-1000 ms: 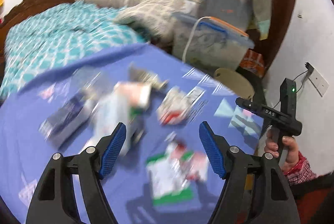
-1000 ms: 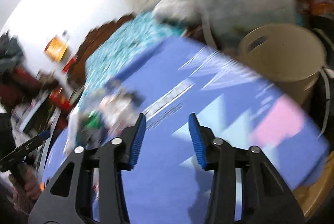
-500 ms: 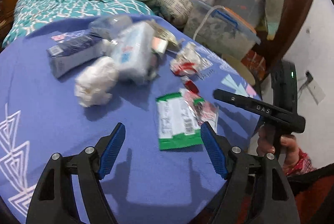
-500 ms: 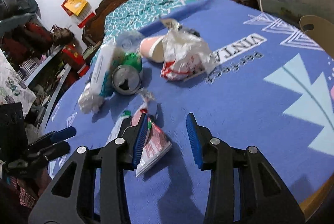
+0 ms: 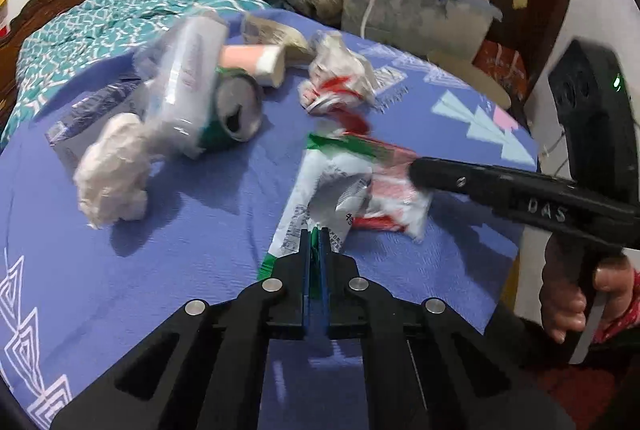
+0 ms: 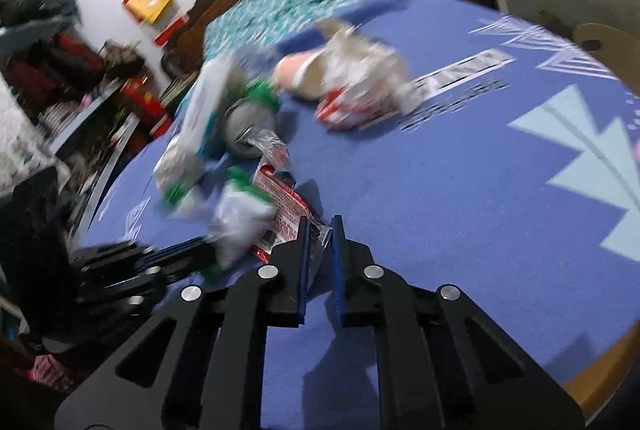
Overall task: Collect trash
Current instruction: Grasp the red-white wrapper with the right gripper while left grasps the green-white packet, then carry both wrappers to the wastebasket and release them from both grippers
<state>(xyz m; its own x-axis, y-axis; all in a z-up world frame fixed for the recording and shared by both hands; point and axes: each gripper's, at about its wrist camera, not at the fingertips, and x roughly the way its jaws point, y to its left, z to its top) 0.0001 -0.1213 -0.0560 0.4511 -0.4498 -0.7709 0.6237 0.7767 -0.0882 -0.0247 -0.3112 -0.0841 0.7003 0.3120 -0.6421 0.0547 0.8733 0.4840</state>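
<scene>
Presently the left gripper (image 5: 319,236) is clenched on the near edge of a green-and-white wrapper (image 5: 320,177), its blue pads pressed together with the thin film pinched between them. The right gripper (image 6: 319,230) is clamped on the near corner of a red-and-white wrapper (image 6: 286,203), with only a narrow gap left between its pads, which the foil fills. In the left wrist view the right gripper (image 5: 416,169) reaches in from the right and meets that red-and-white wrapper (image 5: 394,189), which lies just beside and partly under the green-and-white one; a hand (image 5: 576,298) holds its handle at the right edge. Both wrappers rest on a blue patterned cloth (image 5: 180,270) covering the worktop. Farther off on the cloth lies the remaining trash: a crumpled white tissue (image 5: 112,181) at the left, a green drink can (image 5: 236,109) on its side with its opened top facing the camera, a clear plastic packet (image 5: 188,69) lying against the can, a pink paper cup (image 5: 256,63) on its side beyond it, and a crumpled white-and-red bag (image 5: 340,77) to the right of the cup. A beige bin (image 6: 608,45) stands beyond the far right edge of the worktop. Motion blur softens the right wrist view.
</scene>
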